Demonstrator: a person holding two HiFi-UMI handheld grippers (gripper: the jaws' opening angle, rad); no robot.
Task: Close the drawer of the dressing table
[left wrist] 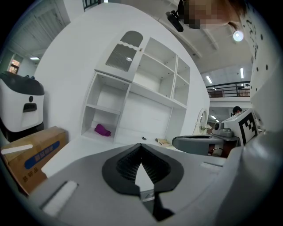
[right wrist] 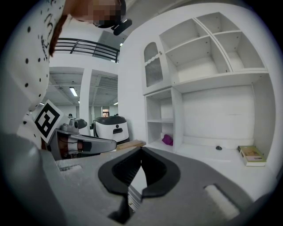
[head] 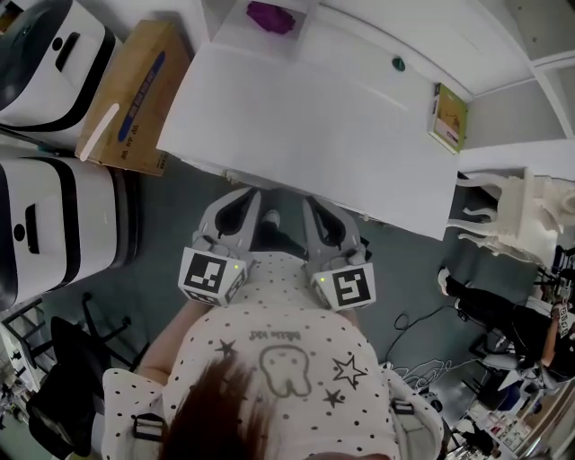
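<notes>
- The drawer shows in no view. It probably sits under the near edge of the dressing table [head: 314, 126], hidden from above by the white bench top.
- The left gripper [left wrist: 141, 148] and the right gripper [right wrist: 141, 150] are both clenched on nothing. They are held side by side just short of the bench's near edge, probably so that blunt closed tips can push the drawer front.
- The lower-left shelf compartment holds one purple object [head: 269, 16].
- On the bench top, a thin book [head: 447, 117] lies at the right edge and a small dark item [head: 398, 63] lies near the back.
</notes>
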